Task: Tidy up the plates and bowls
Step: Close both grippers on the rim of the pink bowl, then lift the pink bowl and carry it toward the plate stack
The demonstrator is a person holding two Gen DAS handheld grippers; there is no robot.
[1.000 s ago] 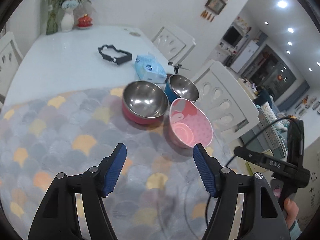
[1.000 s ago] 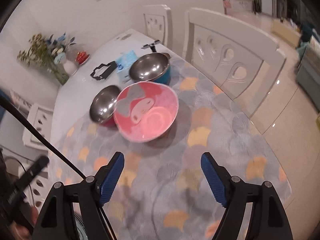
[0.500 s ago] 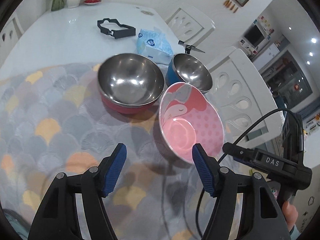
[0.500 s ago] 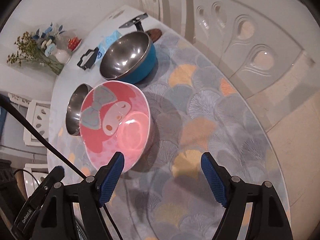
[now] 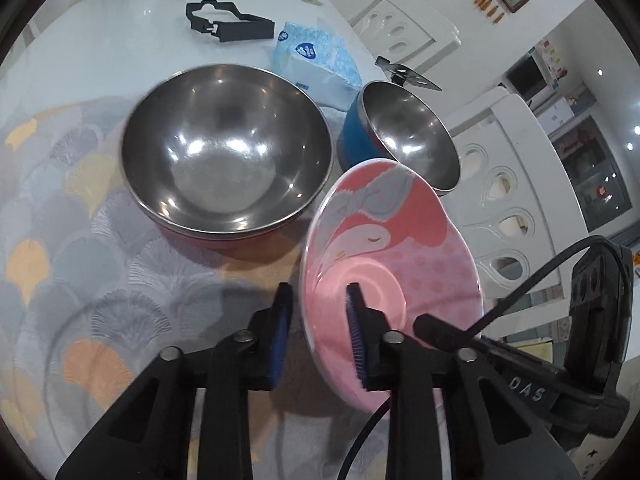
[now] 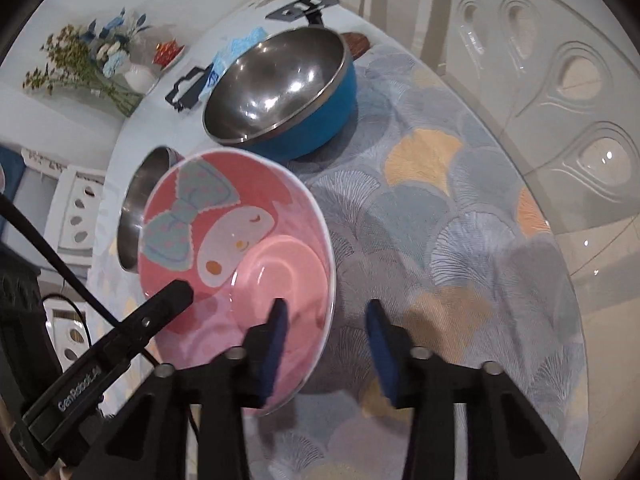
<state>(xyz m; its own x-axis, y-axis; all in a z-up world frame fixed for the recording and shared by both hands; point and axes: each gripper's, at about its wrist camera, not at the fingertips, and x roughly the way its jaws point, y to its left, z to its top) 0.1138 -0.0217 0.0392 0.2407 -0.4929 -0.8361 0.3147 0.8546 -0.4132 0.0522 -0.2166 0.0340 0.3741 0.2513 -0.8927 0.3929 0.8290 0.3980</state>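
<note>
A pink cartoon-print bowl (image 5: 400, 240) (image 6: 224, 220) sits on the scallop-patterned mat (image 5: 80, 240). Behind it stand a steel bowl with a red outside (image 5: 224, 148) (image 6: 136, 216) and a steel bowl with a blue outside (image 5: 408, 132) (image 6: 280, 80). My left gripper (image 5: 320, 320) straddles the pink bowl's left rim, one finger inside and one outside, and its jaws are closing tight on it. My right gripper (image 6: 328, 336) straddles the opposite rim. Its jaws are closing too, but a gap still shows between the outer pad (image 6: 380, 344) and the bowl wall.
A blue tissue pack (image 5: 316, 56), a black plastic frame (image 5: 228, 24) and a black clip (image 5: 408, 76) lie behind the bowls. A vase of flowers (image 6: 100, 60) stands at the far end. White chairs (image 5: 512, 184) line the table's right edge.
Both grippers came down and forward onto the pink bowl. Their jaws went from wide open over the mat to narrow, each now astride a rim of the bowl.
</note>
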